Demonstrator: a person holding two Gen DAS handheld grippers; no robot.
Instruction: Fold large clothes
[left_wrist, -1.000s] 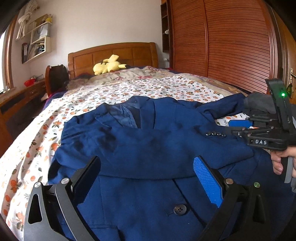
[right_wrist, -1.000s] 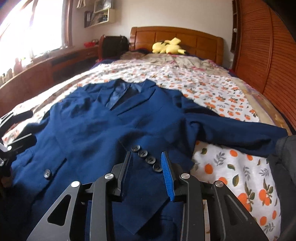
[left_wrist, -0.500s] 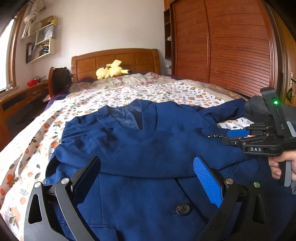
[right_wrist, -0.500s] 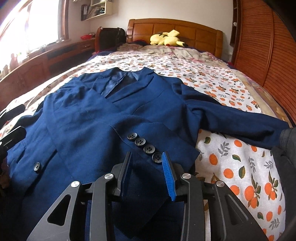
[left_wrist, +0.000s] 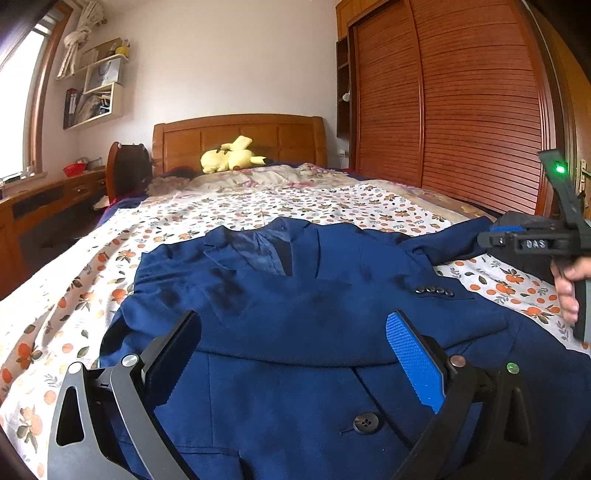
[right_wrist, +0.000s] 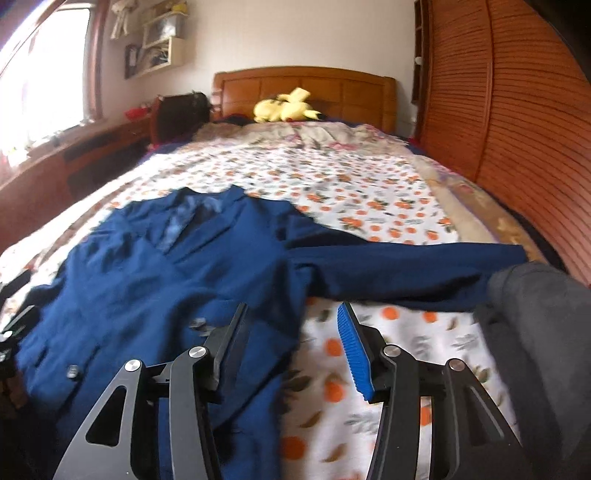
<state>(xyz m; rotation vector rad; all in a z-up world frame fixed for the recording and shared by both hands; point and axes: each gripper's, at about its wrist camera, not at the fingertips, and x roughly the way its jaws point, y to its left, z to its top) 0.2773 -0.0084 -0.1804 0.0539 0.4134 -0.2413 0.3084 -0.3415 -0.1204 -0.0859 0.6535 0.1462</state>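
A navy blue suit jacket lies face up on the flower-print bed. Its left sleeve is folded across the chest, with cuff buttons showing. The other sleeve stretches right across the sheet. My left gripper is open and empty, hovering over the jacket's lower front. My right gripper is open and empty, raised above the jacket's right edge; it also shows in the left wrist view at the far right.
The bed sheet has an orange-fruit print. A yellow plush toy lies by the wooden headboard. A dark grey garment lies at the right. A wooden wardrobe lines the right side, and a desk the left.
My right gripper has opened and let go of the folded sleeve cuff, then lifted and swung right. The left gripper has risen slightly, still open.
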